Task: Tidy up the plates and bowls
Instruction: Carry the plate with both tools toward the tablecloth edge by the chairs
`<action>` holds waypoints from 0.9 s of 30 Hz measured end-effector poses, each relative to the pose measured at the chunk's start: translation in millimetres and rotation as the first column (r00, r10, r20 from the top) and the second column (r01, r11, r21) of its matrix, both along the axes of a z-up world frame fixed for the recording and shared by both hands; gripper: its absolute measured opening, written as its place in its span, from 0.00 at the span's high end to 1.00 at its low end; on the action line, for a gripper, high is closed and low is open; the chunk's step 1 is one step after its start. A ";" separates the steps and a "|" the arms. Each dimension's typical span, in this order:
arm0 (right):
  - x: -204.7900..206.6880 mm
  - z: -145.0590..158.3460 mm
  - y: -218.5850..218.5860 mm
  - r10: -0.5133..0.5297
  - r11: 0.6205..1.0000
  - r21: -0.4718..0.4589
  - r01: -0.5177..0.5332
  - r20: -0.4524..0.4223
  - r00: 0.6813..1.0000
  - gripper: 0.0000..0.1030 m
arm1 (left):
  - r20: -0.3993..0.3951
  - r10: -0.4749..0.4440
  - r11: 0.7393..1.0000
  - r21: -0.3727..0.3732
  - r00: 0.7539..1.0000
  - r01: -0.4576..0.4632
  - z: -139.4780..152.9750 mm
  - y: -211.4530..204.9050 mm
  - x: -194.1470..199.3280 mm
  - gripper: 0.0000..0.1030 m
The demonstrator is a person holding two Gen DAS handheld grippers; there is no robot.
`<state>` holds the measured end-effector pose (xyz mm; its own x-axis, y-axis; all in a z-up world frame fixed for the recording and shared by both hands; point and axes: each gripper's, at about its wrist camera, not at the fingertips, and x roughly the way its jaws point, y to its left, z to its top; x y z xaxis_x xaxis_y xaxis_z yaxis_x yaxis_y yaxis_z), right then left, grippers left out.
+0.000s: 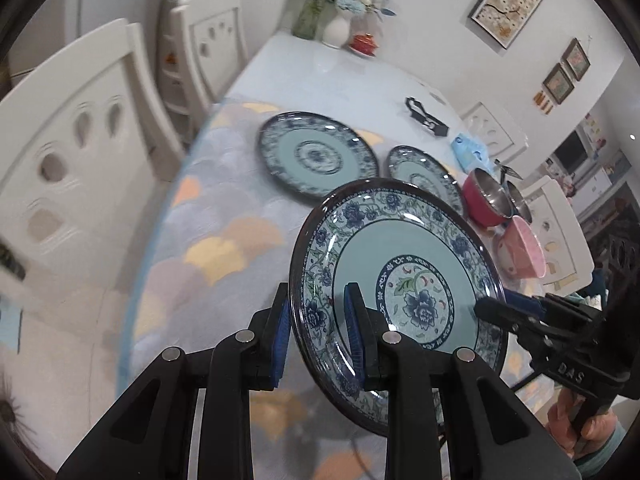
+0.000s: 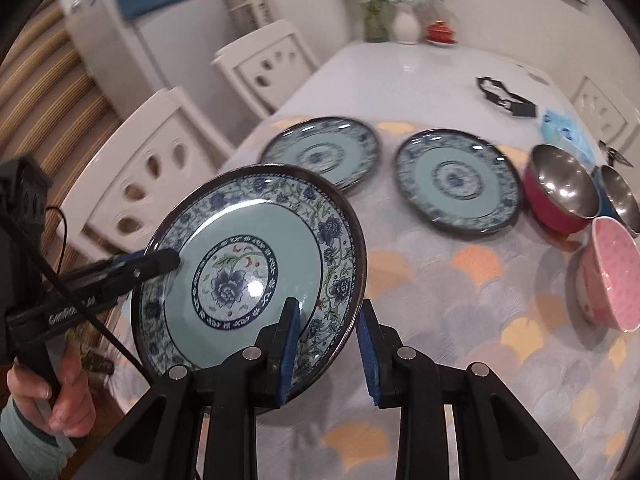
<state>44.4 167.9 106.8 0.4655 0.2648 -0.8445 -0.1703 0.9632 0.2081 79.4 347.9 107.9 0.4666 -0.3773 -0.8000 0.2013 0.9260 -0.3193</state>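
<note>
Clearly you had glazed plate pinched at opposite rims: left gripper clamped, right gripper clamped. Rigid, slick, breakable.

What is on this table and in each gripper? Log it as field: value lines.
held plate: lifted off the table, tilted, rim gripped on two sides
left gripper: shut on held plate rim
right gripper: straddles the opposite rim, fingers look slightly apart
plates on table: far plate, near plate, lying flat, apart
bowls: red bowl, blue bowl, pink bowl, clustered at right
surface: patterned tablecloth
</note>
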 end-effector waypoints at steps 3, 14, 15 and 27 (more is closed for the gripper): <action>-12.5 -9.0 17.8 0.054 0.999 -0.002 -0.054 -0.023 0.998 0.72 | -0.007 0.033 0.999 0.043 0.999 -0.033 -5.4 12.7 -14.7 0.78; -31.1 -56.7 28.0 0.105 0.994 0.025 -0.103 -0.148 0.983 0.71 | -0.102 0.073 0.995 0.077 0.992 -0.065 -52.3 28.2 -41.5 0.78; -31.2 -59.6 26.8 0.103 0.995 0.026 -0.100 -0.155 0.982 0.71 | -0.106 0.072 0.995 0.079 0.992 -0.064 -55.2 26.2 -42.9 0.78; -28.5 -74.1 25.6 0.087 0.996 0.033 -0.082 -0.198 0.976 0.71 | -0.109 0.064 0.993 0.103 0.992 -0.053 -68.3 20.3 -44.7 0.78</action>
<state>15.9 193.5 32.7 0.2635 0.3177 -0.9108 -0.2038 0.9412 0.2694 34.7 368.2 39.6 0.3908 -0.2681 -0.8806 0.1140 0.9634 -0.2428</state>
